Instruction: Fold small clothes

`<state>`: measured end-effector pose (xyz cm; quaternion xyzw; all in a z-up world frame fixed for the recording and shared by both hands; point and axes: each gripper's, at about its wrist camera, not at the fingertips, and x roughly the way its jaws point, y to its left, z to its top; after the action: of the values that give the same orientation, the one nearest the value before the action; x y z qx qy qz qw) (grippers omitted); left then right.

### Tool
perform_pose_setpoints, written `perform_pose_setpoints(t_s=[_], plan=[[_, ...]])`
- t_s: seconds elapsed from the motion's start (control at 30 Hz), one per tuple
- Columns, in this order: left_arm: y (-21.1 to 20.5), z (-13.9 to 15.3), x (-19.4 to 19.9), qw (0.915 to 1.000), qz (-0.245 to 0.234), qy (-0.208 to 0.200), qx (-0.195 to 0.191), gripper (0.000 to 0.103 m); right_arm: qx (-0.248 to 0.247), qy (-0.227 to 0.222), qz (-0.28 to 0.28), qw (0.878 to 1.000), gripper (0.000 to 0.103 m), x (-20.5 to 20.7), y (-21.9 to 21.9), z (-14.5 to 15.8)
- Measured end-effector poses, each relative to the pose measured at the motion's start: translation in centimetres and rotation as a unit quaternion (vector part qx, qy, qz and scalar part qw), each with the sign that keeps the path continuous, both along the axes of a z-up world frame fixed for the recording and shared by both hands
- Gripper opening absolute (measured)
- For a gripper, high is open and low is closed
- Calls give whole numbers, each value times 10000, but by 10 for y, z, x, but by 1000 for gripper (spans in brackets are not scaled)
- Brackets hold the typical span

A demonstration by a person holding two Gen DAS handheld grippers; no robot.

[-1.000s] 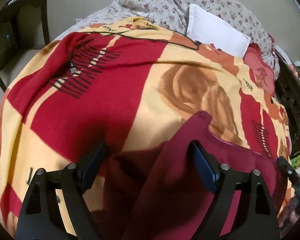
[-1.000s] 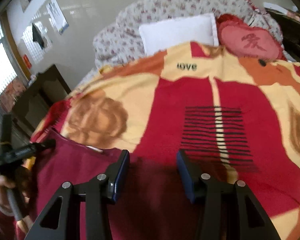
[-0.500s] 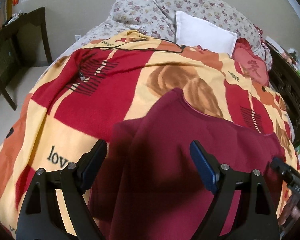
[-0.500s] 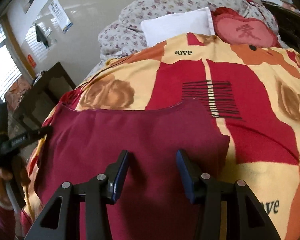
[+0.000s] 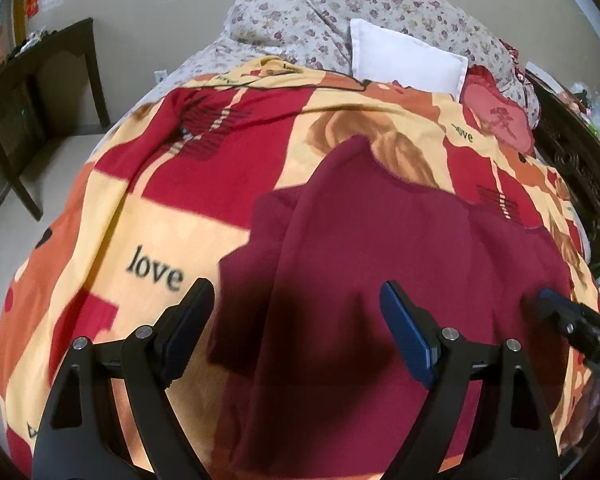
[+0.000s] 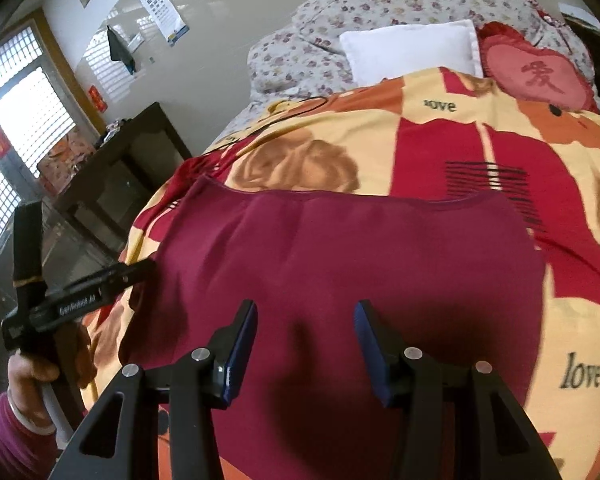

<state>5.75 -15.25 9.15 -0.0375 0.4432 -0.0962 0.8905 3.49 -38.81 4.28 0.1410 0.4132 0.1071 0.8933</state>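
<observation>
Daylight enters through the barred window (image 6: 18, 120) at left, blown out to glare. Both grippers cast dark shadows on the maroon garment (image 5: 380, 264). Fisheye curvature bends the edges, corners vignette black; blanket (image 6: 480, 148) lettering is softly blurred

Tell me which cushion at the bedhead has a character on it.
The red heart-shaped cushion, right of the plain white pillow; the floral bedding behind carries only flowers.
</observation>
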Motion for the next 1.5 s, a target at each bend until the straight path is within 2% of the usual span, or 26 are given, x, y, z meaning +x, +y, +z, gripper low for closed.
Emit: perform_pose_setpoints(t_s=[0.17, 0.37, 0.57, 0.67, 0.83, 0.9, 0.93, 1.0, 1.03, 1.07, 1.17, 1.23, 1.27, 1.3, 1.33, 1.4, 1.5], plan=[[30, -10, -20, 9991, 246, 132, -329, 85, 37, -26, 148, 9999, 48, 20, 21, 2], [56, -25, -35, 9949, 418, 322, -862, 85, 2, -98, 593, 9982, 48, 63, 71, 4], [51, -42, -39, 9946, 244, 524, -858, 85, -145, 6, 889, 9959, 49, 111, 118, -6], [56, -49, -39, 9930, 288, 551, -1000, 85, -379, 342, 1016, 9935, 49, 140, 138, -25], [62, -55, -41, 9916, 244, 445, -1190, 85, -329, 617, 840, 9940, 59, 160, 150, -19], [61, -56, -42, 9921, 207, 380, -1177, 85, -43, 656, 993, 9929, 72, 160, 156, -14], [61, -56, -43, 9922, 193, 338, -1182, 85, 4, 713, 1049, 9919, 75, 161, 160, -13], [62, -57, -44, 9918, 198, 308, -1222, 85, -338, 853, 1196, 9886, 82, 161, 177, -15], [63, -57, -44, 9912, 210, 300, -1269, 85, -822, 894, 1206, 9852, 82, 162, 191, -18], [65, -57, -44, 9907, 217, 294, -1313, 85, -1104, 919, 1151, 9829, 82, 165, 199, -20], [67, -57, -46, 9898, 194, 249, -1389, 85, -1404, 1075, 1058, 9785, 86, 174, 213, -32], [65, -57, -47, 9908, 147, 215, -1328, 85, -1802, 942, 1173, 9720, 87, 175, 223, -37], [64, -56, -47, 9916, 123, 205, -1273, 85, -1915, 868, 1238, 9698, 84, 174, 226, -39], [62, -56, -48, 9922, 101, 199, -1224, 85, -2064, 717, 1250, 9678, 67, 171, 224, -38], [61, -55, -48, 9927, 74, 195, -1187, 85, -2094, 606, 1254, 9679, 58, 168, 220, -37], [62, -54, -48, 9929, 50, 181, -1173, 85, -1753, 423, 1398, 9736, 34, 160, 204, -29], [59, -52, -46, 9948, 26, 71, -1018, 85, -1231, 244, 1478, 9810, 19, 145, 179, -11]])
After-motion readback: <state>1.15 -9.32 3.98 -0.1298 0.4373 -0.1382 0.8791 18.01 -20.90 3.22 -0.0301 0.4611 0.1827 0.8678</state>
